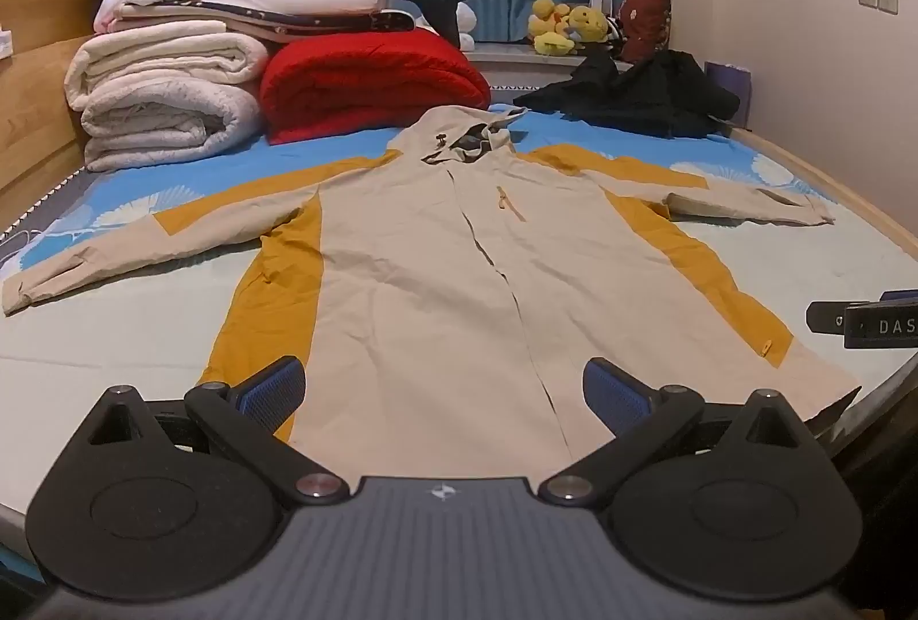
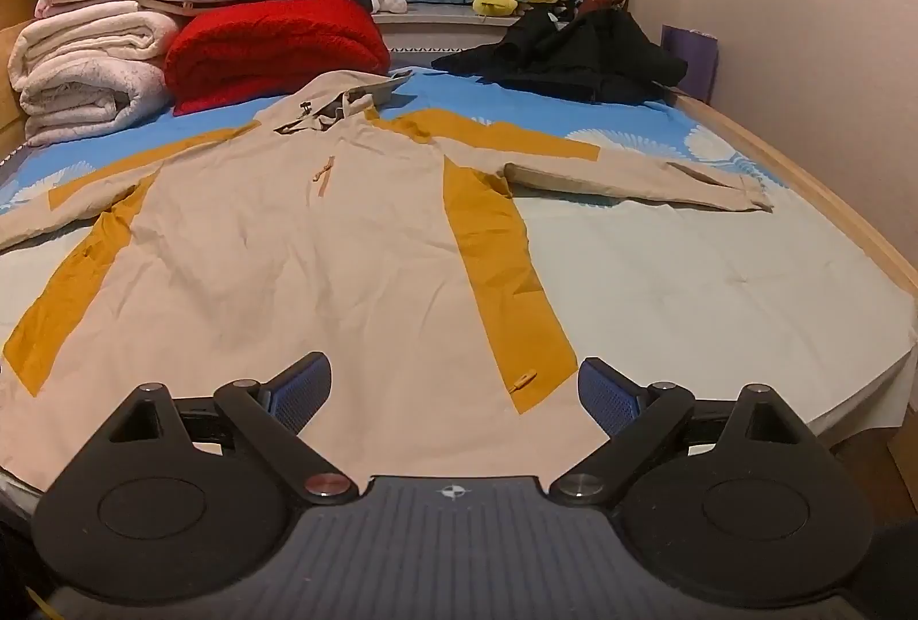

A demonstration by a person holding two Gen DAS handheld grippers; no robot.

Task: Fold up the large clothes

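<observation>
A beige-and-mustard hooded jacket (image 1: pixel 436 264) lies spread face-up on a bed (image 2: pixel 717 276), sleeves out to both sides. The left gripper (image 1: pixel 442 390) and right gripper (image 2: pixel 453 393) hover over its hem, jaws wide apart, gripping nothing. Folded quilts (image 1: pixel 172 92) are stacked behind.

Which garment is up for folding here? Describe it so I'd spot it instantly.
On the bed with the blue patterned sheet, it is the hooded jacket spread flat at the centre, sleeves out to both sides. Unlike the black clothes heaped near the far corner, it is beige with mustard-yellow side and shoulder panels.
</observation>
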